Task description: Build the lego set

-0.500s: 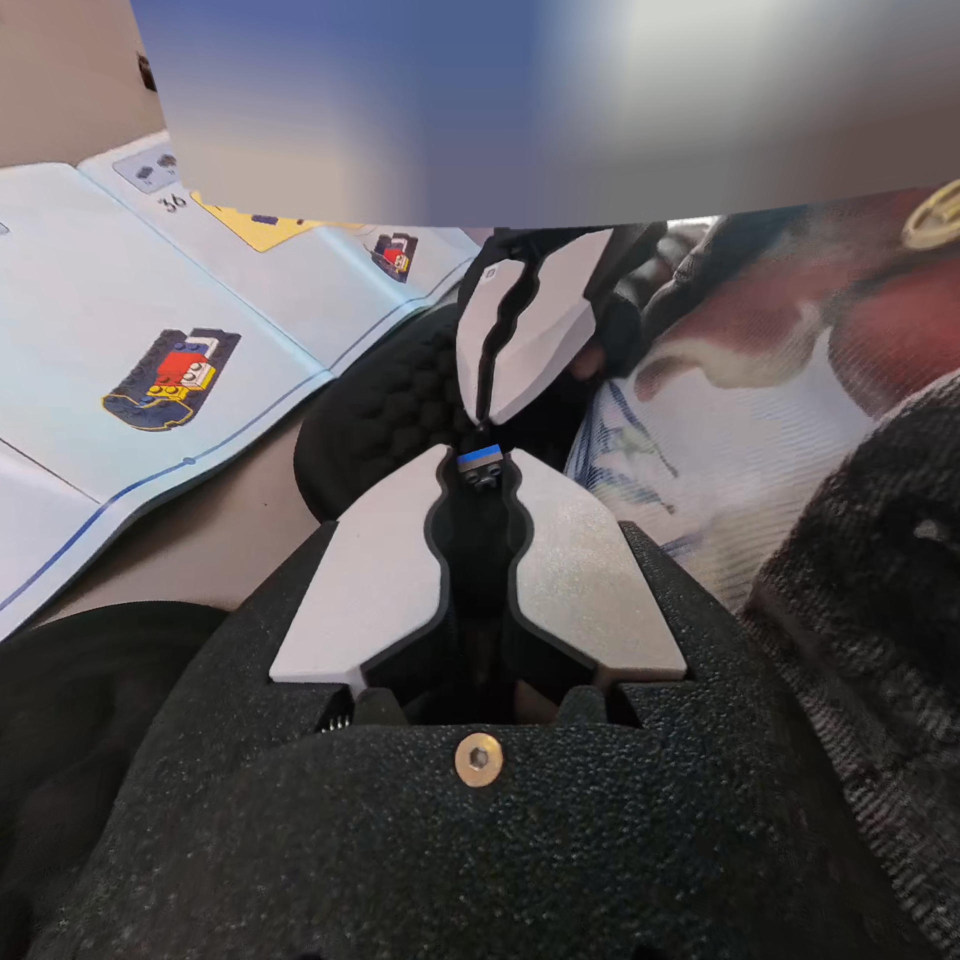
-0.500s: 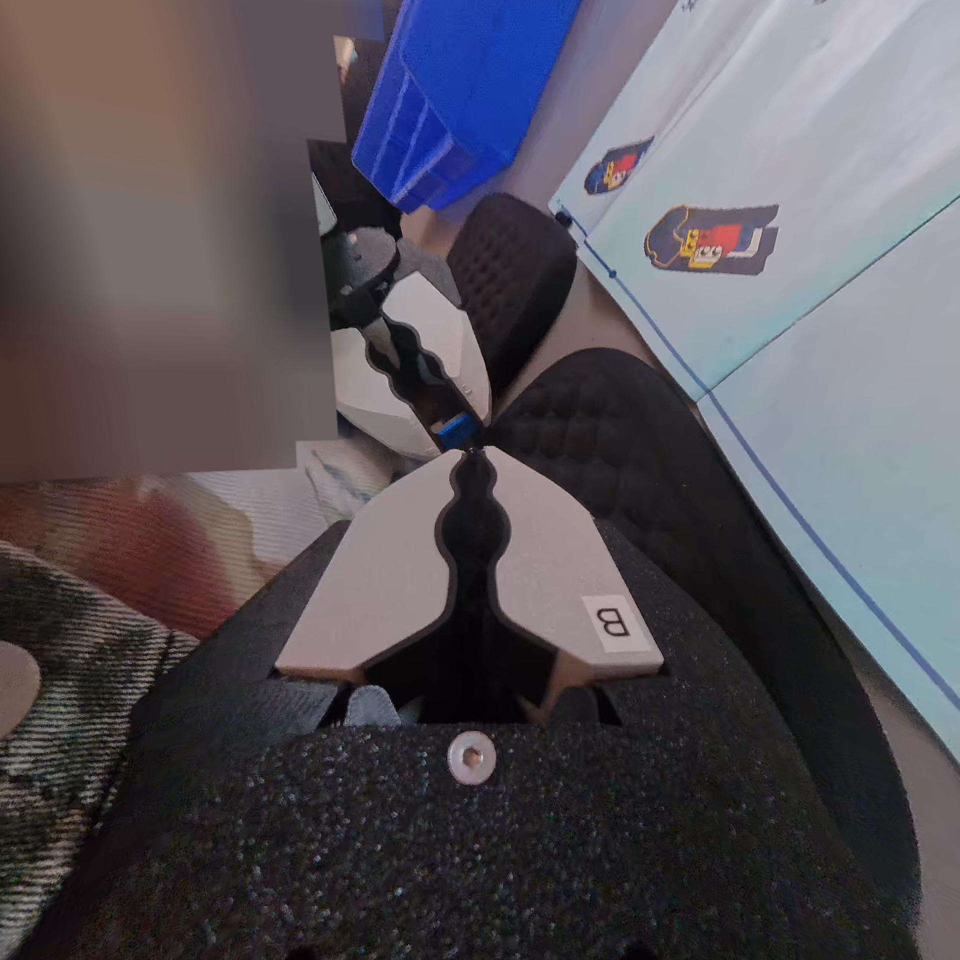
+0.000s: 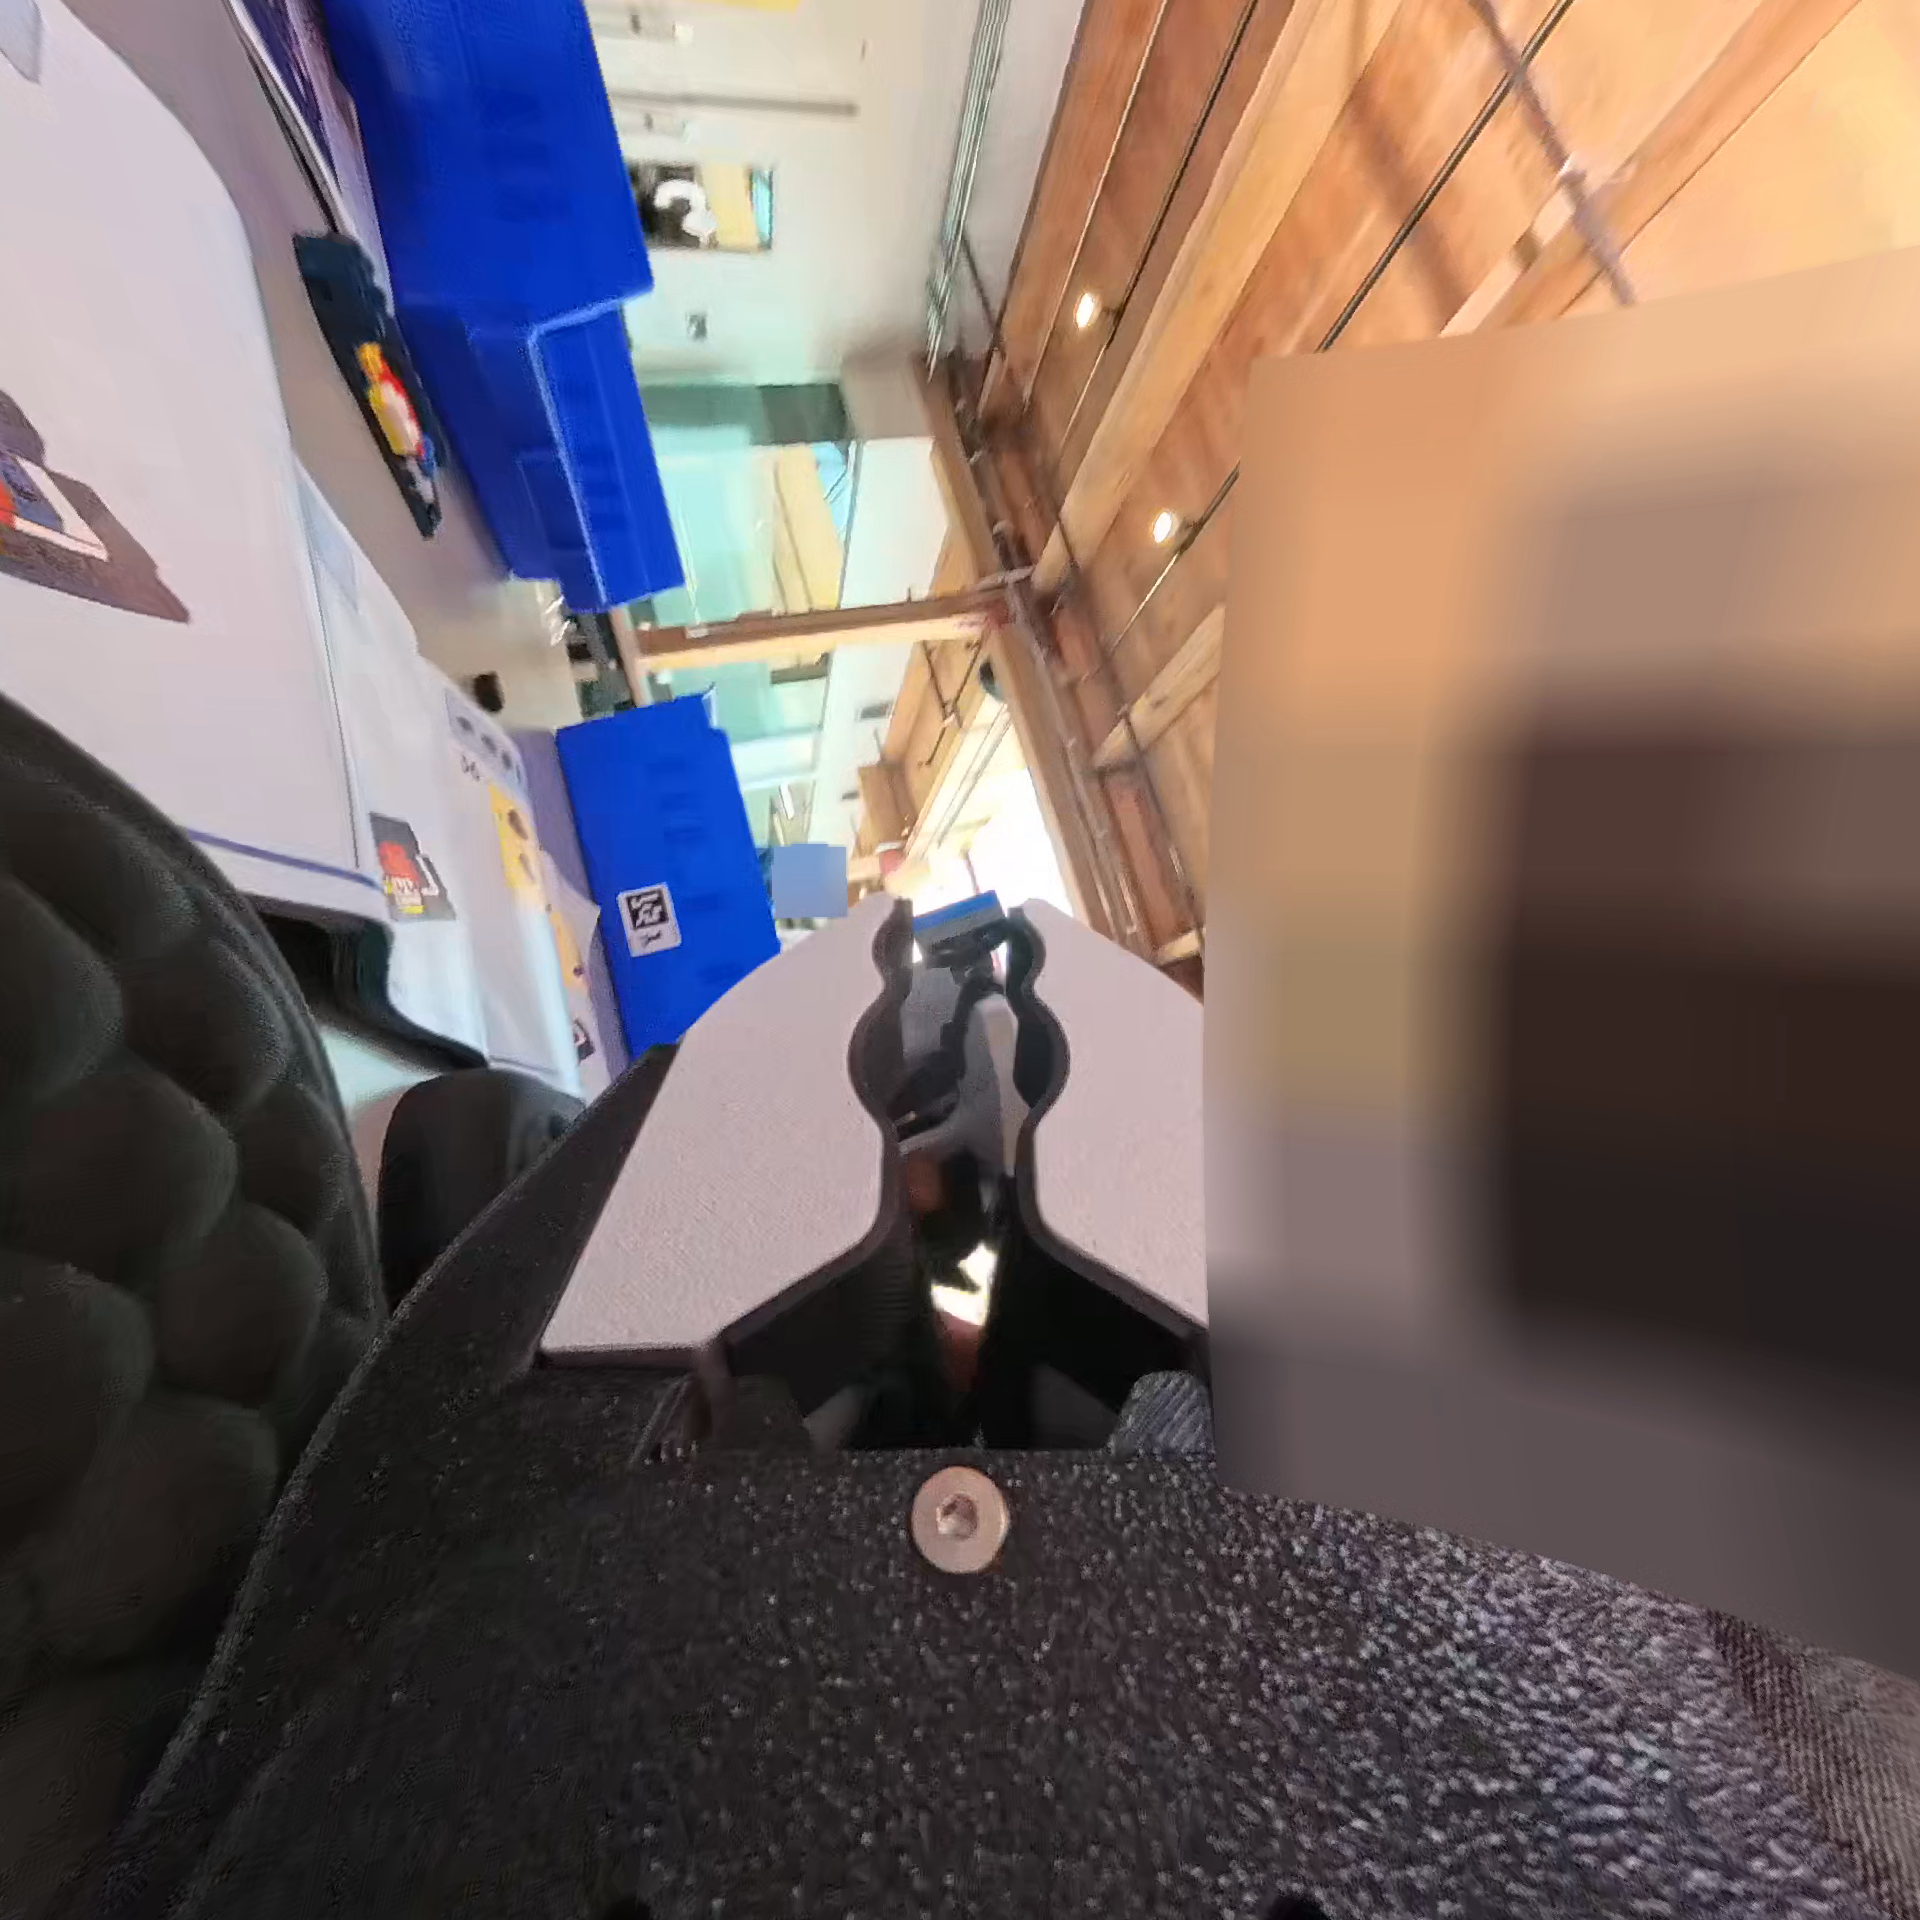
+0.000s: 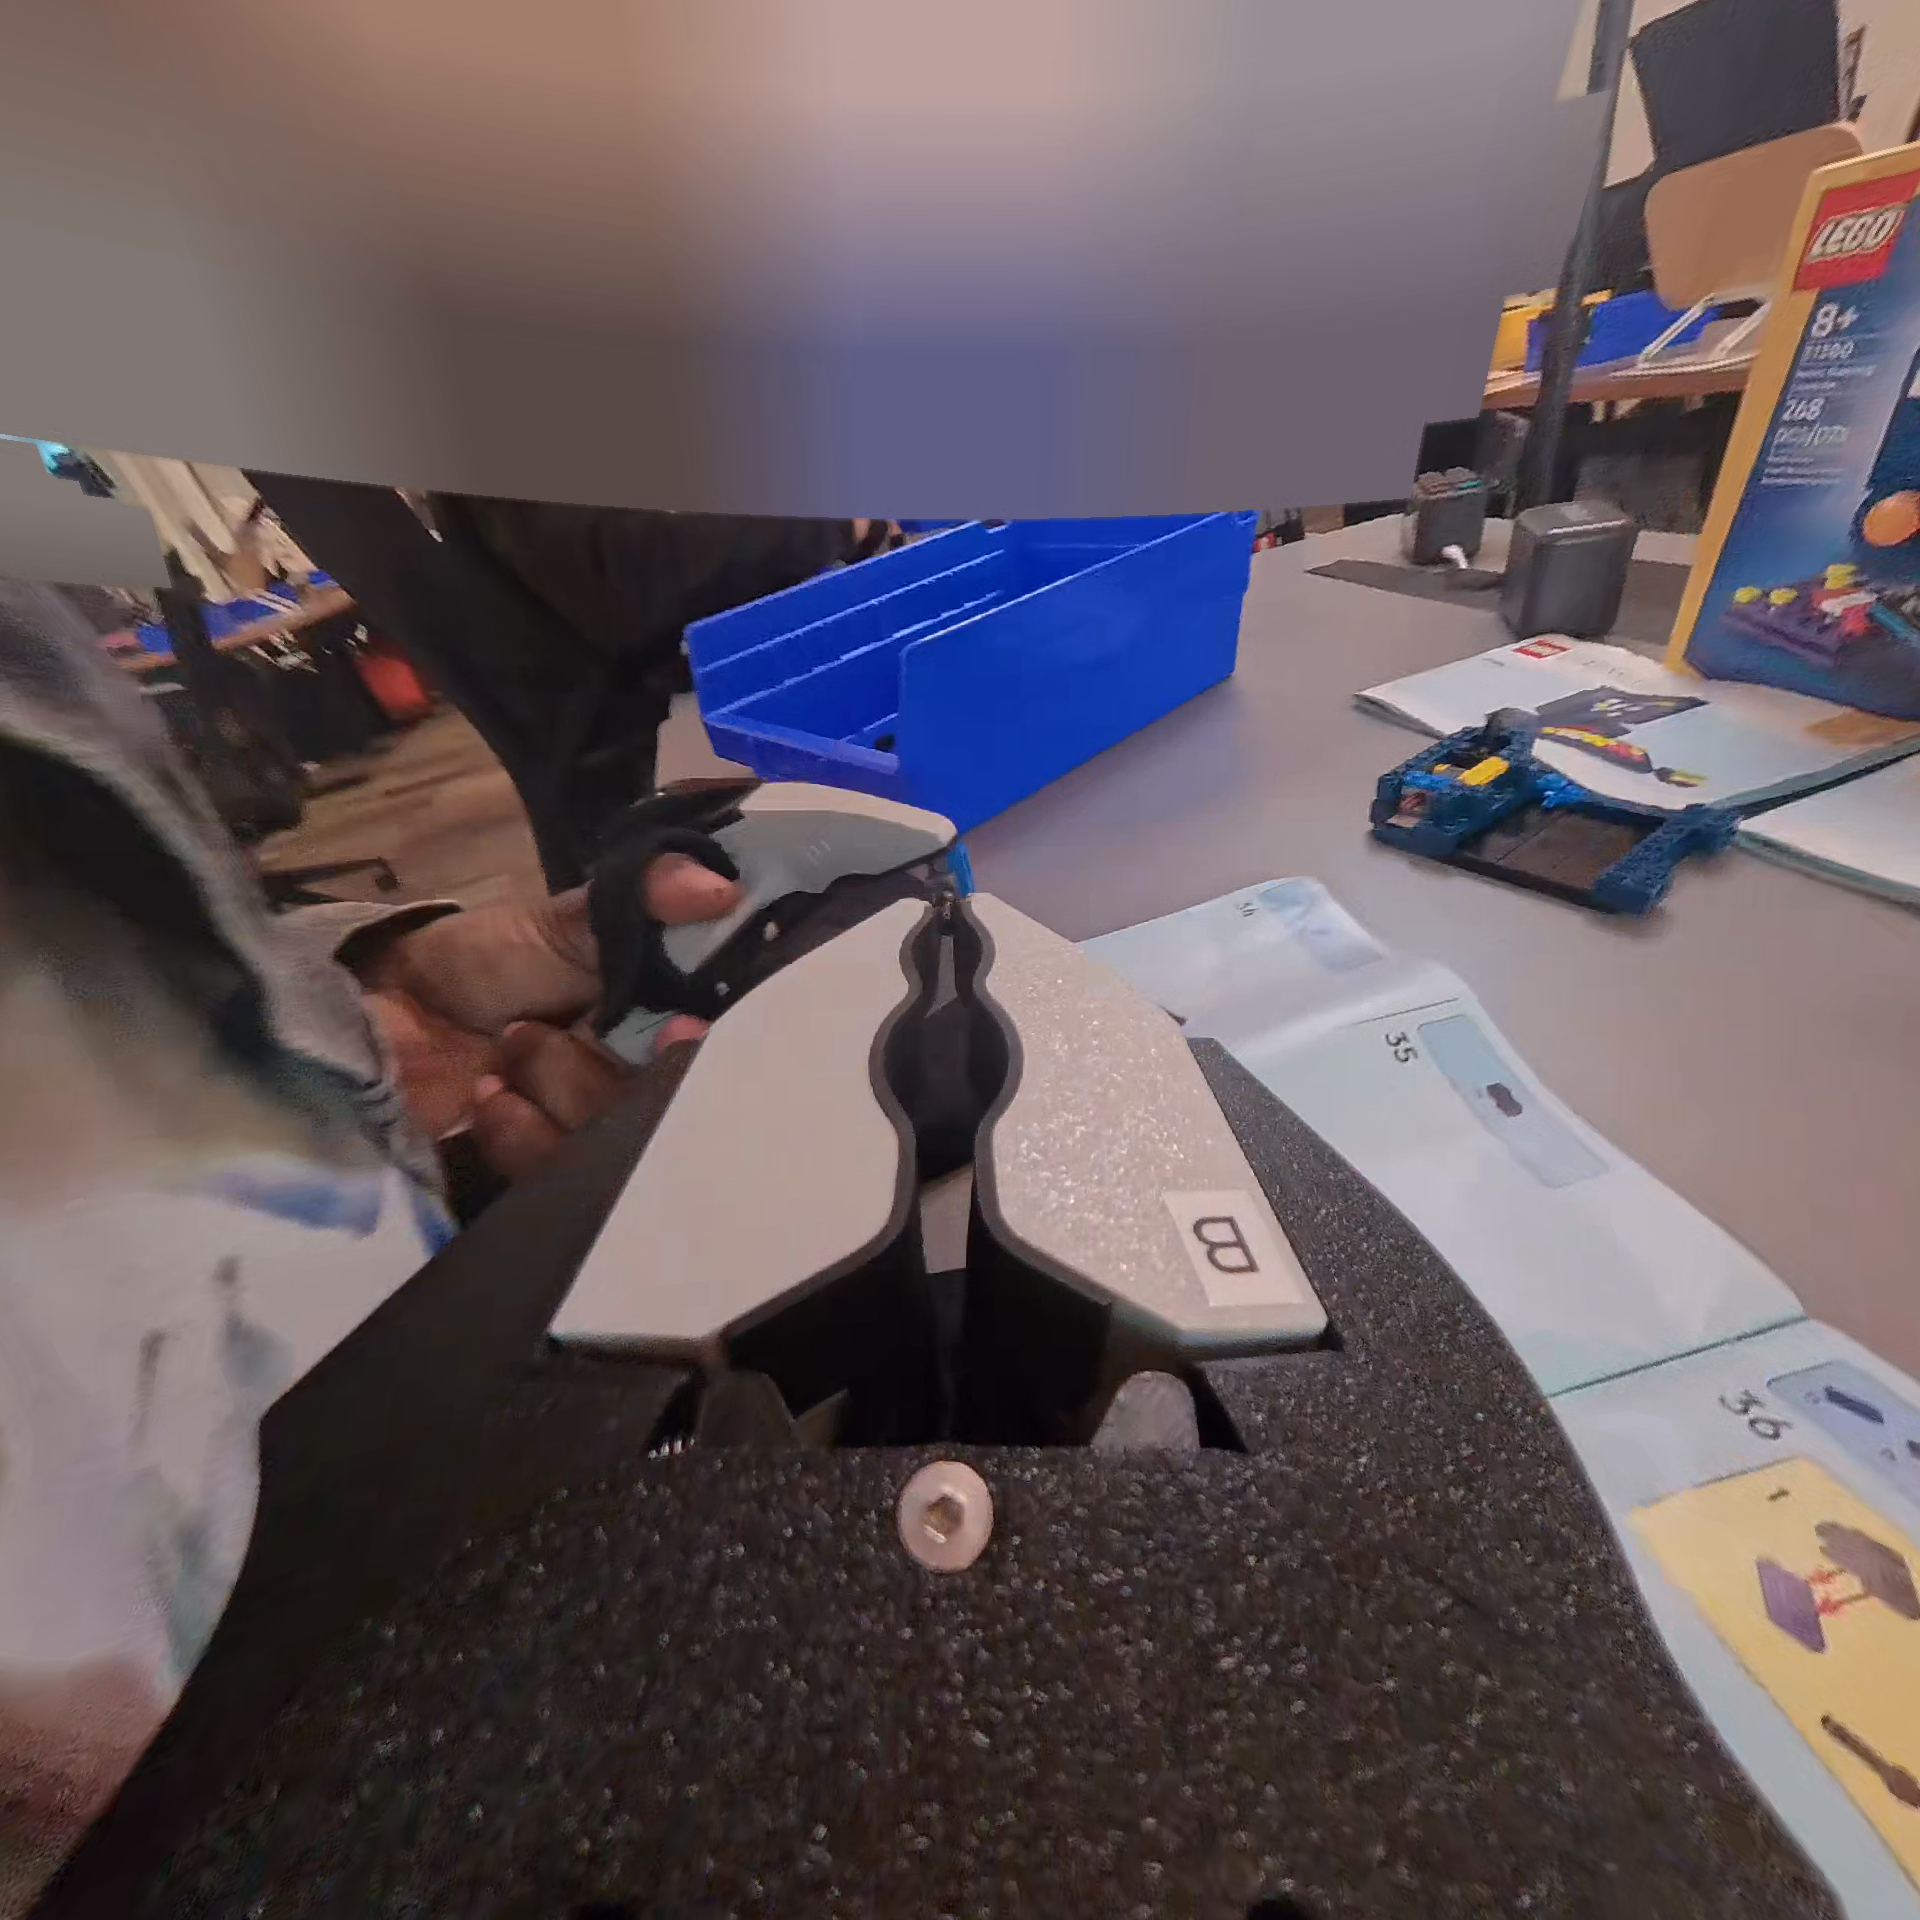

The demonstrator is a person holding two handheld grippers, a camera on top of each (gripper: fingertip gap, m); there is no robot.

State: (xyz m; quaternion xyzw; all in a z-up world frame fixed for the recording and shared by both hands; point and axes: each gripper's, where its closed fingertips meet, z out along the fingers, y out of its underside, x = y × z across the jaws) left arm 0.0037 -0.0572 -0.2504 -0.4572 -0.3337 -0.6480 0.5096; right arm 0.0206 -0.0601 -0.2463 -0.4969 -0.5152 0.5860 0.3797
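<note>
A small blue brick piece (image 3: 961,920) sits clamped crosswise between the tips of the left gripper (image 3: 961,925), raised above the grey table (image 4: 1455,883), its dark underside facing back toward that gripper's body. The right gripper (image 4: 948,906) has its fingers closed, tips touching a tiny dark part at the brick's lower edge and meeting the left gripper almost nose to nose; whether it grips that part cannot be told. Behind lie a blue bin (image 4: 1039,665), an open instruction booklet (image 4: 1455,1091) and a partly built blue model (image 4: 1538,810).
</note>
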